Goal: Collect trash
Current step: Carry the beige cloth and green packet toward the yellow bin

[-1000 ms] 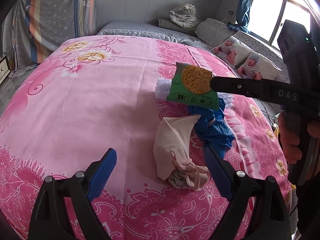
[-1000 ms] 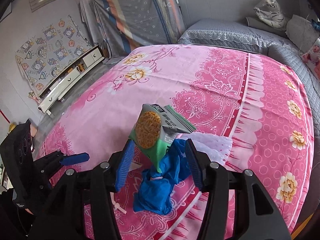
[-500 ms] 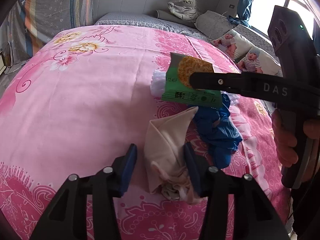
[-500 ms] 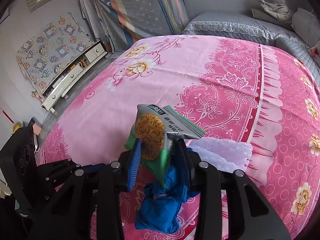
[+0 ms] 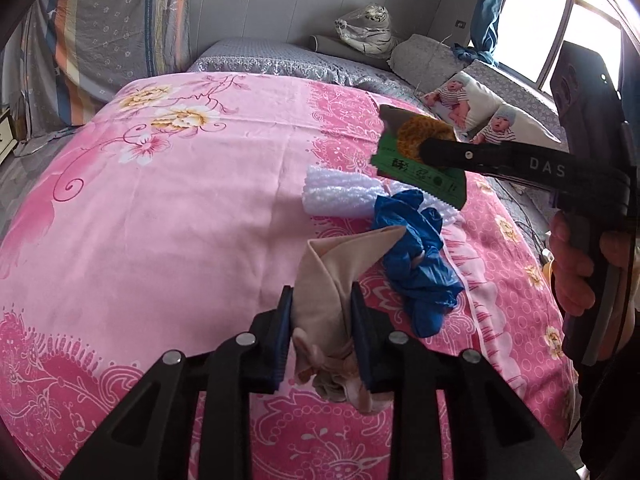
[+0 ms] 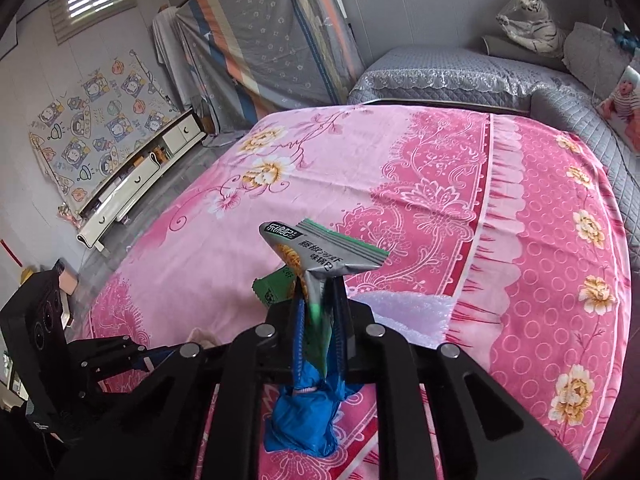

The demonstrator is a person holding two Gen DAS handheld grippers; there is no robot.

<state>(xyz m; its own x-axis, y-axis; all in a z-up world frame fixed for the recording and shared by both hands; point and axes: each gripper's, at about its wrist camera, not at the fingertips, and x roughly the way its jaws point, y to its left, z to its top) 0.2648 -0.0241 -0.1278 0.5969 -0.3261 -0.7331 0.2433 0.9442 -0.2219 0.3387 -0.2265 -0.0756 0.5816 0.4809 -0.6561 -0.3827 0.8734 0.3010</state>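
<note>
My left gripper (image 5: 322, 332) is shut on a beige crumpled glove (image 5: 336, 280) lying on the pink bedspread (image 5: 180, 220). My right gripper (image 6: 318, 312) is shut on a green snack wrapper (image 6: 320, 256) and holds it above the bed; the wrapper also shows in the left wrist view (image 5: 416, 160), pinched by the right gripper's black fingers (image 5: 436, 150). A crumpled blue glove (image 5: 416, 256) lies beside the beige one and shows below the right gripper (image 6: 304, 416). A white foam piece (image 5: 340, 196) lies behind it.
Grey bedding with a toy tiger (image 5: 368, 30) and baby-print pillows (image 5: 472, 100) lies beyond the pink spread. A white low cabinet (image 6: 136, 184) stands by the left wall. A window (image 5: 560, 20) is at the far right.
Both grippers have closed: the left on the beige glove, the right on the green wrapper. The right gripper has lifted the wrapper up off the pile.
</note>
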